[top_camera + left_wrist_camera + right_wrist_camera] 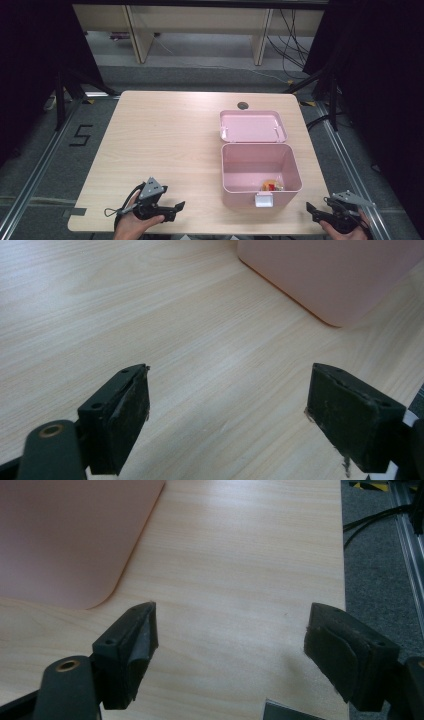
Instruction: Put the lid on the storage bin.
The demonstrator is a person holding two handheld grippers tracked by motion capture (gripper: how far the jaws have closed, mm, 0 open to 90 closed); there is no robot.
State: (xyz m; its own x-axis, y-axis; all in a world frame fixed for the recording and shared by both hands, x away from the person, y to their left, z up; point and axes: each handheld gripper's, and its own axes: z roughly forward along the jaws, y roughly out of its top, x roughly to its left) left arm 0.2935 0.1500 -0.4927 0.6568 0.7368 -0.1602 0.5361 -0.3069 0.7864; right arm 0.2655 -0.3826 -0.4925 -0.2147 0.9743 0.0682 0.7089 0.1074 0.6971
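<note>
A pink box (260,172) stands open on the right half of the wooden table (165,140), its lid (252,126) folded back flat behind it. Small red and orange items (272,186) lie in its near right corner. A white latch (264,200) hangs on its front wall. My left gripper (177,206) rests low at the table's near left edge, open and empty, pointing right toward the box (330,275). My right gripper (311,210) sits at the near right corner, open with nothing between its jaws, the box (70,540) to its left.
A dark round hole (243,105) marks the table's far edge behind the lid. Metal rails (345,165) run along both sides of the table on the grey floor. Cables (295,45) lie on the floor beyond. A "5" (80,135) is taped on the floor at left.
</note>
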